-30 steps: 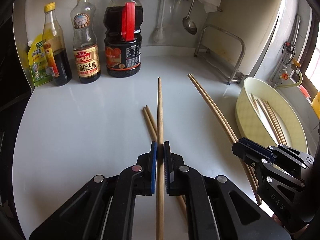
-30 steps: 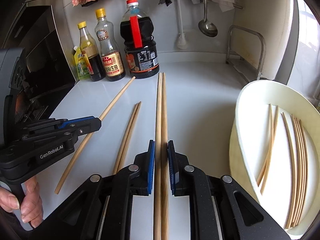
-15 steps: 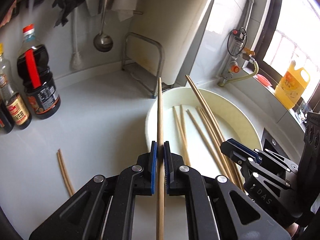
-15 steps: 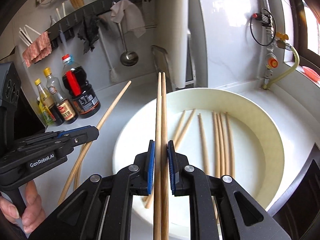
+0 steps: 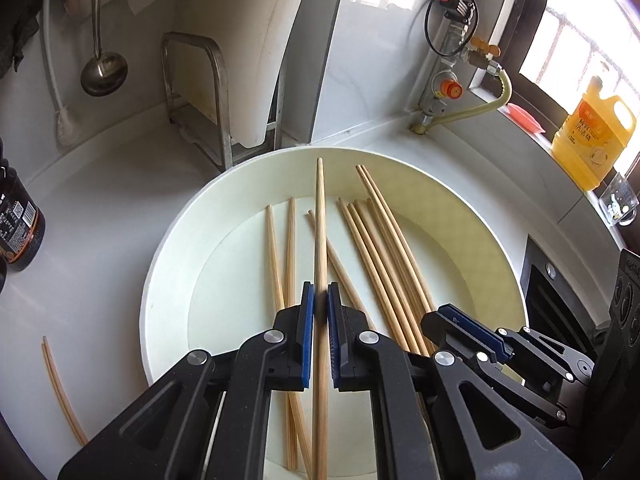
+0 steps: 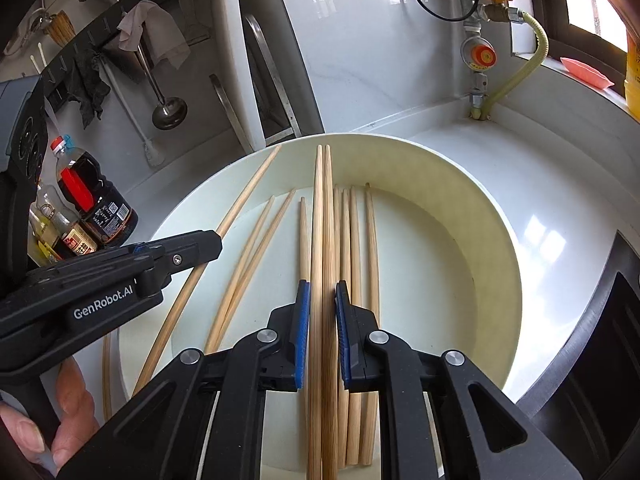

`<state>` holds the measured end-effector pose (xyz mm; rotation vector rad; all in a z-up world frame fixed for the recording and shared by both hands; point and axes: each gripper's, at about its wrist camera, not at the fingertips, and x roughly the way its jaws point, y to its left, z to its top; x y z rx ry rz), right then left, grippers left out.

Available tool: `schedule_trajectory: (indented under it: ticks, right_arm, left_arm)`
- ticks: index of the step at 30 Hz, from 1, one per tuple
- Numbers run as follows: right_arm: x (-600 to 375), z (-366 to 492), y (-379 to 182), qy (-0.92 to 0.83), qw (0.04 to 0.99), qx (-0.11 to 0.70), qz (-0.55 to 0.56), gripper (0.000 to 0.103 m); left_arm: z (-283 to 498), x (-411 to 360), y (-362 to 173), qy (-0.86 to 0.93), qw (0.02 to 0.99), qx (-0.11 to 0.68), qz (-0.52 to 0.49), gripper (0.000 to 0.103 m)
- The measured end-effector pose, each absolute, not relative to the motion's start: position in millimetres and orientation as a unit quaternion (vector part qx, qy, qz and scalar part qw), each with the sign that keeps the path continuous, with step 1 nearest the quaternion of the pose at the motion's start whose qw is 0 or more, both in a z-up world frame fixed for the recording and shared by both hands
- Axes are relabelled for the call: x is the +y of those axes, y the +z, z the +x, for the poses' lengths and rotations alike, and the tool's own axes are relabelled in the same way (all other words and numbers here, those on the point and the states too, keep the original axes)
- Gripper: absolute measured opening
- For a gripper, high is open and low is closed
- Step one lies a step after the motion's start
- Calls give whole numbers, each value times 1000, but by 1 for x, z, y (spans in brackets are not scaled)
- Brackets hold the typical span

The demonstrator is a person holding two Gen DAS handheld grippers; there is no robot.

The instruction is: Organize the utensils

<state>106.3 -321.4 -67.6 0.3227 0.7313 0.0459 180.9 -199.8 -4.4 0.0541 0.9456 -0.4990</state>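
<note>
A round cream basin (image 5: pixel 172 248) (image 6: pixel 500 240) holds several wooden chopsticks (image 5: pixel 376 248) (image 6: pixel 356 248). My left gripper (image 5: pixel 320 300) is shut on one long chopstick (image 5: pixel 320 216) held over the basin, pointing at its far rim. My right gripper (image 6: pixel 322 300) holds a pair of long chopsticks (image 6: pixel 323 208) over the basin's middle; its jaws stand slightly apart from the pair. The left gripper also shows in the right wrist view (image 6: pixel 200 246) with its chopstick (image 6: pixel 248 192). A loose pair of chopsticks (image 5: pixel 56 384) lies on the white counter left of the basin.
Dark sauce bottles (image 6: pixel 94 200) stand at the back left. A ladle (image 5: pixel 102 74) hangs on the wall beside a metal rack (image 5: pixel 208 92). A gas valve and hose (image 5: pixel 452 92) are at the back right, and a yellow jug (image 5: pixel 592 128) stands on the sill.
Both grippers swung right from the counter to above the basin, carrying their chopsticks, and have come lower over it. The right jaws have loosened a little around the pair.
</note>
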Motion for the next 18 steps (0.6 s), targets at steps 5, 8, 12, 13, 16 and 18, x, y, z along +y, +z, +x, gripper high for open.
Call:
schedule_trajectory:
  ticks: [5, 8, 12, 13, 16, 18]
  right_arm:
    - [-323, 107, -65, 15, 922, 352, 158, 13]
    - [-327, 105, -62, 9, 924, 347, 162, 13]
    - [-328, 104, -60, 8, 924, 346, 161, 13]
    - [-326, 104, -59, 10, 924, 346, 159, 13]
    - [-322, 102, -55, 15, 927, 342, 155, 13]
    - [-319, 100, -53, 19, 928, 340, 153, 14]
  left_arm:
    - [186, -195, -8, -217, 864, 453, 32, 28]
    - [184, -183, 0, -207, 876, 435, 25, 65]
    - [179, -167, 10, -195, 884, 424, 18, 68]
    - [178, -163, 12, -193, 885, 423, 16, 68]
    - [173, -150, 15, -185, 888, 422, 9, 69]
    - [169, -141, 17, -179, 889, 421, 5, 70]
